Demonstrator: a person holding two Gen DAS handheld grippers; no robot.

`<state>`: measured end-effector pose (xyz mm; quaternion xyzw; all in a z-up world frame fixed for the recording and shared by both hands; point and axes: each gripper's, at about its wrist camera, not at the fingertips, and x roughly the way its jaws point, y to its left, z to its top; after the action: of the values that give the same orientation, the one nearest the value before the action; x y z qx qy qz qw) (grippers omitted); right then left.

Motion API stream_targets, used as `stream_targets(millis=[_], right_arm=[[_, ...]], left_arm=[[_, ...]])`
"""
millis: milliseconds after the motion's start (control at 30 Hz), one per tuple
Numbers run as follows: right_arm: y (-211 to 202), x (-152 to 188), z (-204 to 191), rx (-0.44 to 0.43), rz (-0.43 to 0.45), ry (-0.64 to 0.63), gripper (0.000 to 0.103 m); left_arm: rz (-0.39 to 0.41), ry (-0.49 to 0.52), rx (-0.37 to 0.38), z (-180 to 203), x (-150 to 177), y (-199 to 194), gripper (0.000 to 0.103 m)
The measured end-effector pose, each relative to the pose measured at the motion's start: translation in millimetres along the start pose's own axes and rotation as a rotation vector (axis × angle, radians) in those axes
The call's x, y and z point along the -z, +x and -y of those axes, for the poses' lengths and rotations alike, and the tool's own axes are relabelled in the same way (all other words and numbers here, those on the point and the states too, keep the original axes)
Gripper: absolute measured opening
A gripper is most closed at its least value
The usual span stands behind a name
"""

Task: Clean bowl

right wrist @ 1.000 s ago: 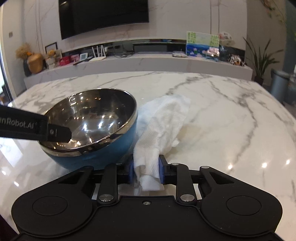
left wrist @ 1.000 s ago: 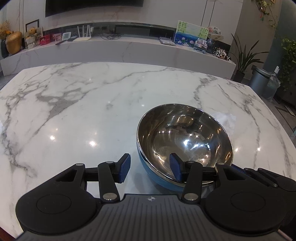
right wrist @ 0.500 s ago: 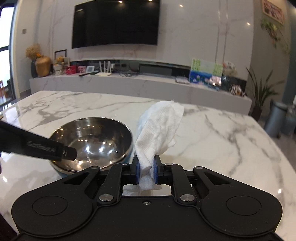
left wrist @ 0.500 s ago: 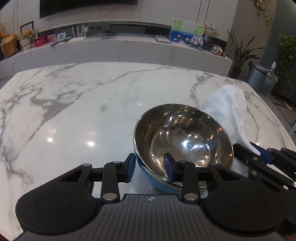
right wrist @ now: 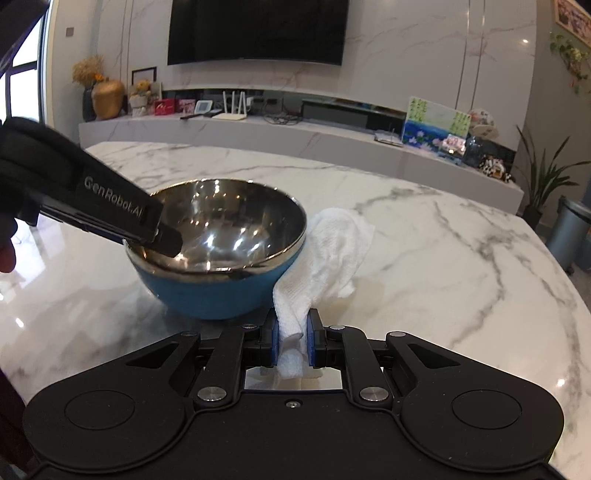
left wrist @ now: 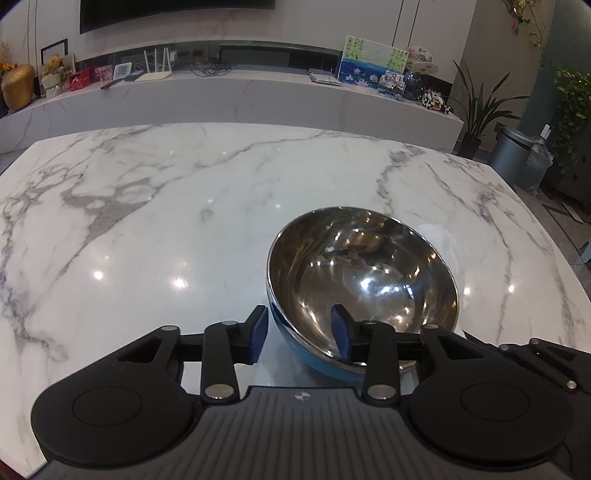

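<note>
A steel bowl [left wrist: 362, 273] with a blue outside [right wrist: 214, 295] stands upright on the marble table [left wrist: 184, 206]. My left gripper [left wrist: 299, 332] straddles its near rim, one blue pad outside the wall and the other inside. The jaws are opening and the pads stand a little off the wall. In the right wrist view one left finger [right wrist: 162, 236] reaches over the rim. My right gripper [right wrist: 291, 339] is shut on a white cloth [right wrist: 332, 251], which drapes against the bowl's right side and onto the table.
A long white media bench [right wrist: 295, 136] with a router, pictures and a gold vase runs behind the table, under a wall TV [right wrist: 258, 29]. A grey bin [left wrist: 517, 155] and potted plants stand at the right. A person's hand [right wrist: 5, 251] shows at the left edge.
The left jaws narrowed around the bowl's rim, then widened again. The right gripper raised the cloth beside the bowl, then brought it down against the bowl's right side.
</note>
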<state>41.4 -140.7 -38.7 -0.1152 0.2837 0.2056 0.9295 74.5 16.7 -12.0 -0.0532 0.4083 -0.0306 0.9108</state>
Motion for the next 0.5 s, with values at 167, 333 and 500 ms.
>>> stream_targets(millis=[167,333,500], right_arm=[[-2.9,-2.7,1.0,-0.002,0.008,-0.006,0.012],[-7.0,-3.9,0.0,-0.007,0.017,-0.02,0.012],[-9.9,-8.8,3.8,0.018,0.041,-0.01,0.012]], left_arm=[[-0.009,0.002,0.0,1.2,-0.1,-0.7,0.039],[-0.008,0.03,-0.022,0.6,-3.1,3.7,0.031],[-0.006,0.061,-0.049,1.0,-7.2,6.6,0.019]])
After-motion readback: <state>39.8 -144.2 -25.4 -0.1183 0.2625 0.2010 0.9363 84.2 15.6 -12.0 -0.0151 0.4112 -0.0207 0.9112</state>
